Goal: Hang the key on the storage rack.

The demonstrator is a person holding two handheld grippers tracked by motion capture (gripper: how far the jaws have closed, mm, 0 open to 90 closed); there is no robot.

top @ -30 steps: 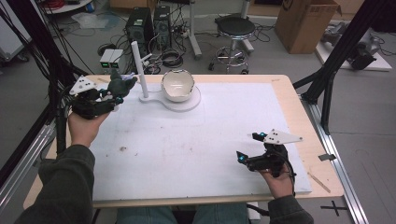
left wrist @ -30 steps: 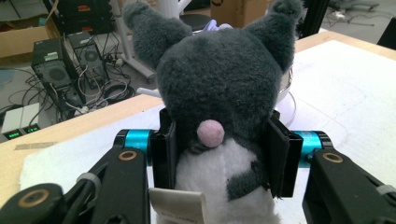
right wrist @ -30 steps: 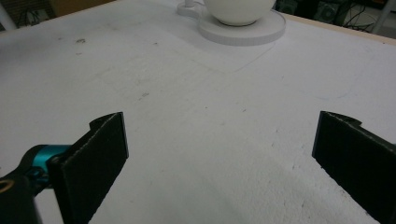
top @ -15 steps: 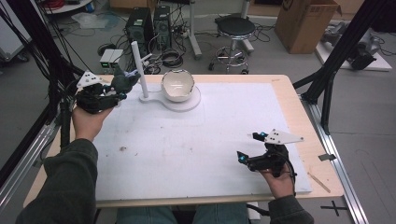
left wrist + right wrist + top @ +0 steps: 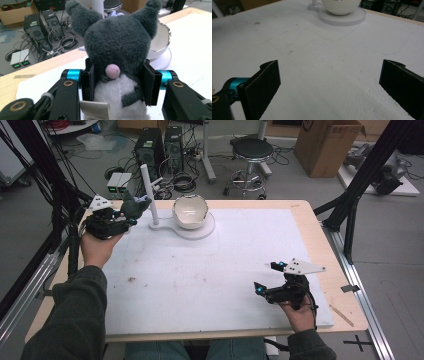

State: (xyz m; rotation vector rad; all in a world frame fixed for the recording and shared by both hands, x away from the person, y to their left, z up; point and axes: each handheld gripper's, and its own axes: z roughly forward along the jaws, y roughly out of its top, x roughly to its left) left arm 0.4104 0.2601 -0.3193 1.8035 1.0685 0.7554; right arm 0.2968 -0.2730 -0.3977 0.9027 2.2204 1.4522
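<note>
Left gripper sits at the table's 10 o'clock corner, jaws clamped on a grey plush toy. In the left gripper view the plush toy is squeezed between both pads, held at the body just below the head: ears at 12 o'clock, pink nose facing the camera, white belly and a fabric tag at 6 o'clock. So the toy is in the grip, off the table, not lying on it. Just past it at roughly 2 o'clock from the gripper stands a thin white post, upright, touching or just beside the toy; can't tell which. Next along, at the table's 12 o'clock, a white bowl sits on a round white base joined to the post's foot; the bowl is near the toy but apart from it. The white mat covers most of the wooden table, with a few scuffs around 8 o'clock. Right gripper is at the table's 4 to 5 o'clock, held low over the mat, well apart from the toy. In the right gripper view its jaws stand wide apart with bare mat between them, nothing held; bowl and base lie ahead at 12 o'clock.
</note>
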